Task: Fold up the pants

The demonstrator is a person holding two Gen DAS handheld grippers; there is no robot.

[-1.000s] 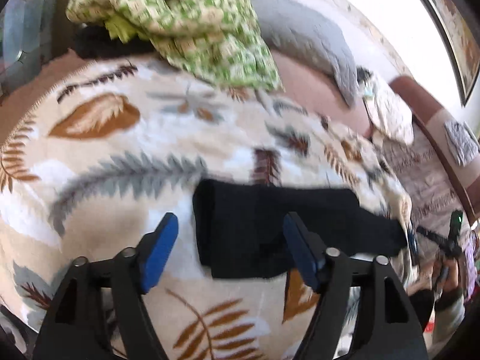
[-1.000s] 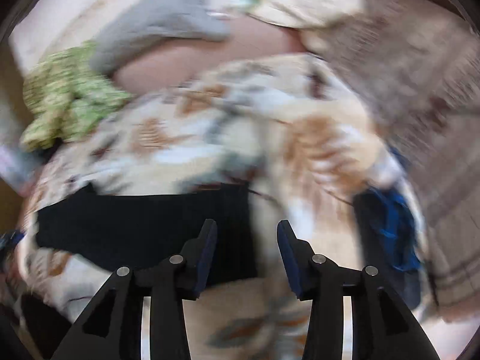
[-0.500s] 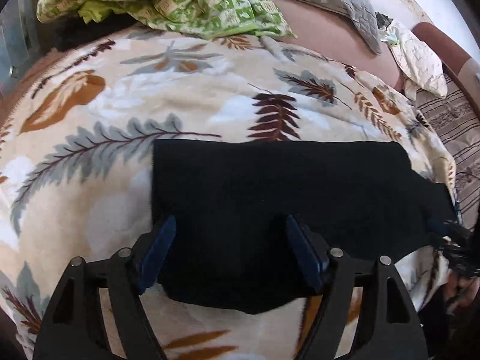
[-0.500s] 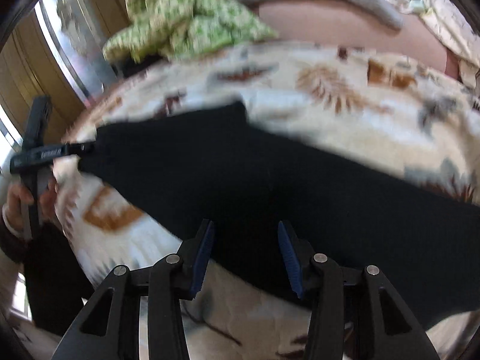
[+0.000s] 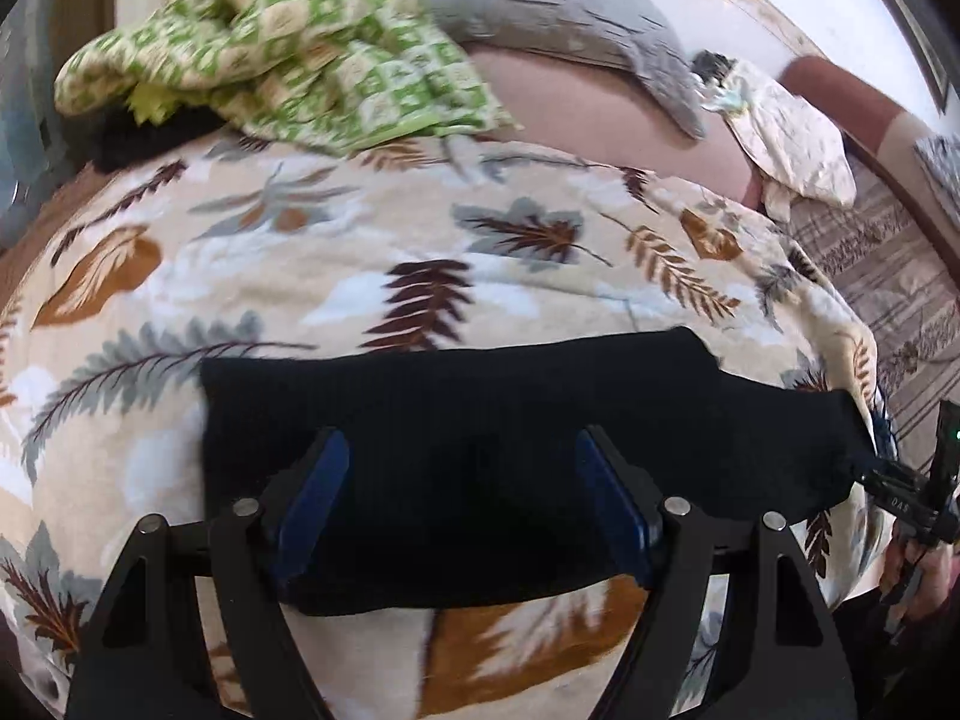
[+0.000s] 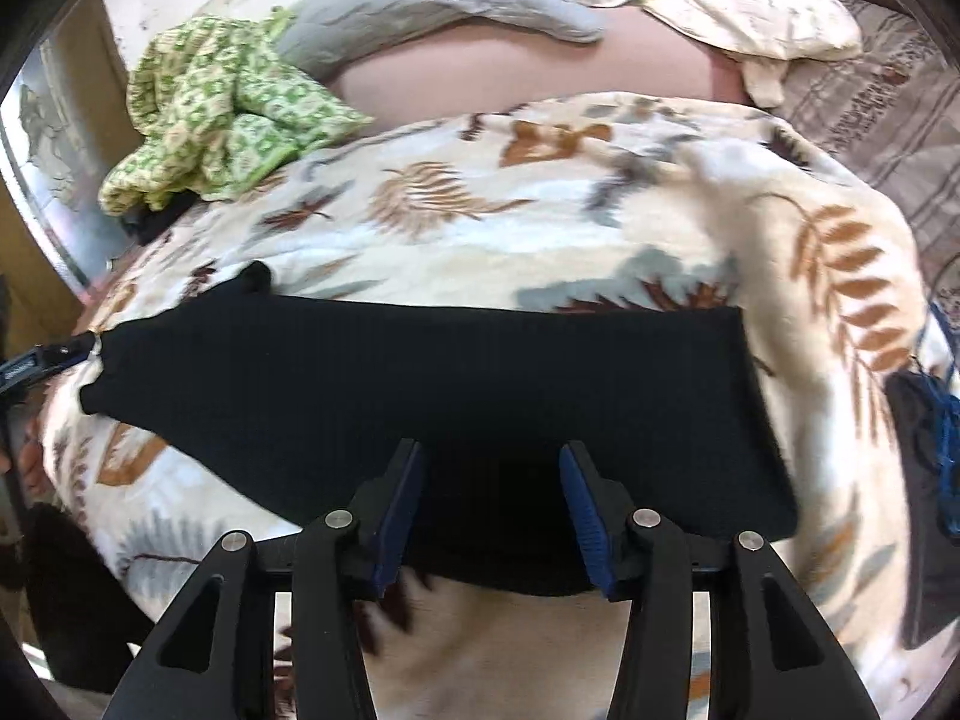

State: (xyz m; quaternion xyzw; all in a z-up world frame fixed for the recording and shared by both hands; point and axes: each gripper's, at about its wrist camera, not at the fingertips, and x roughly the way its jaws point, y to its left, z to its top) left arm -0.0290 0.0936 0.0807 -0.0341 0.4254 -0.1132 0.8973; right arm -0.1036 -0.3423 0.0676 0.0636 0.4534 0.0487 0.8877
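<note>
**Black pants flat on the leaf blanket, both my grippers apart above them**

The cream blanket (image 5: 372, 222) with its brown and grey leaf print takes up most of both views, spread over the bed. Behind it, along the far side, lies a grey quilted cover (image 5: 558, 12) over a pinkish sheet (image 6: 516, 78). Next to that sits a crumpled green checked cloth (image 5: 288, 42), bunched at the blanket's far corner, and a pale patterned pillow (image 6: 750, 0) lies at the other end.

The black pants (image 5: 480, 420) lie flat as a long folded band across the near part of the blanket, reaching almost from one edge to the other.

My left gripper (image 5: 459, 498) hangs over one end of the pants with its blue pads wide apart, nothing pressed between them. My right gripper (image 6: 492, 510) hangs over the other end, its jaws standing narrower but also apart, having just opened a little further; the cloth lies below them, not pinched.
</note>
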